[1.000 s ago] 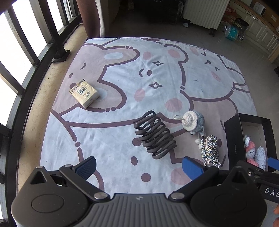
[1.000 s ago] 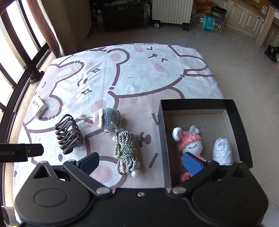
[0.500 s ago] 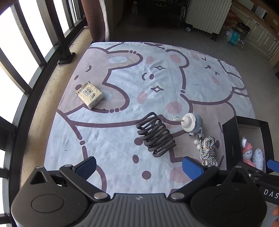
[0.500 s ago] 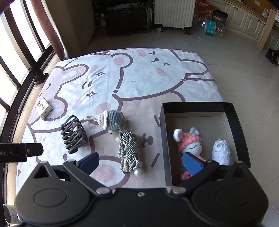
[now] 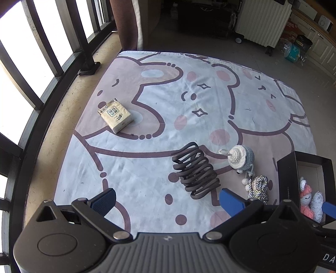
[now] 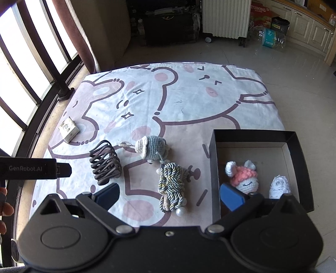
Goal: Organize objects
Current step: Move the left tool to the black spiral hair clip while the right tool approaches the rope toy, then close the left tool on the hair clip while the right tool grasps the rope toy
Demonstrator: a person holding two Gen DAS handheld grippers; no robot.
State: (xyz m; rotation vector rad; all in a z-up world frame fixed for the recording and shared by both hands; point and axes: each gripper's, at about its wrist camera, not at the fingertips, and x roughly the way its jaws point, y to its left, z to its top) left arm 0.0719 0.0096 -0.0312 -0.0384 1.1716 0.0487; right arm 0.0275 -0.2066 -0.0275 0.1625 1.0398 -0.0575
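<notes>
A black box stands on the bear-print sheet at the right and holds a pink crochet doll and a white crochet piece; the box also shows in the left wrist view. On the sheet lie a grey-white rope knot, a grey crochet toy, a black coiled rack and a tissue pack. The left view shows the rack, toy, knot and pack. My left gripper and right gripper are open, empty, held above the sheet.
The sheet lies on a tiled floor. A dark window railing and a curtain run along the left. A white radiator, plastic bottles and cabinets stand at the back.
Both grippers have pulled back and up, so the sheet and objects look smaller and farther. Nothing was grasped; the objects have not moved.
</notes>
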